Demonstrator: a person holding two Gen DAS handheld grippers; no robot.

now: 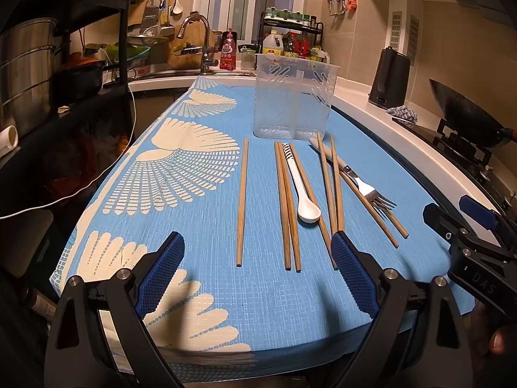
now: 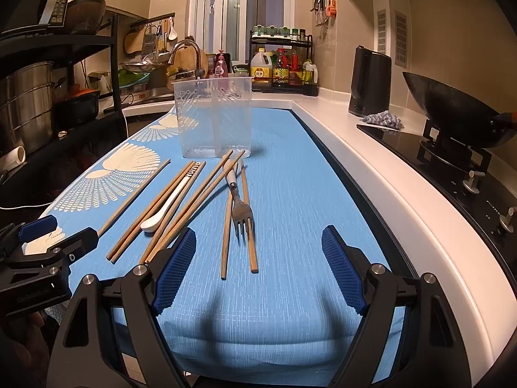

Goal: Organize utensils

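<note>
Your left wrist camera sits low at the near edge of the blue mat (image 1: 290, 307) and faces the far window. Your right wrist camera sits further right, facing likewise. Both views share the chopsticks (image 1: 241, 200), fork (image 2: 240, 208) and clear container (image 2: 215, 118).

A black kettle (image 2: 368, 80) stands near a dark wok (image 2: 452, 113) on the counter.
</note>
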